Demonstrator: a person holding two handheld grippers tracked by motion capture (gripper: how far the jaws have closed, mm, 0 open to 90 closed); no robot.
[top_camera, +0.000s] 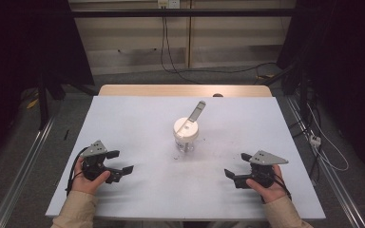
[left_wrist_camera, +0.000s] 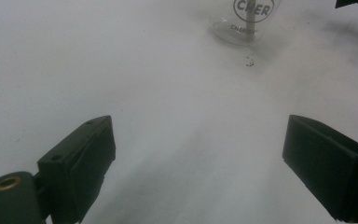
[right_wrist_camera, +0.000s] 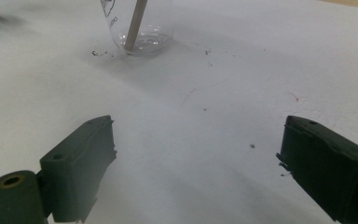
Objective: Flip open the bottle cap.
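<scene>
Partly cropped: cup [left_wrist_camera: 242, 21] top

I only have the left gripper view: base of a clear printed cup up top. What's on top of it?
Observer: The high view shows a cream round lid on the clear plastic cup.
Operator: Anything sticking out?
Observer: A wrapped straw rises through the lid, leaning toward the far right.
Operator: Right gripper busy?
Observer: No. The right gripper is open with nothing between its jaws, resting low on the white table to the cup's right, held in a hand.
</scene>
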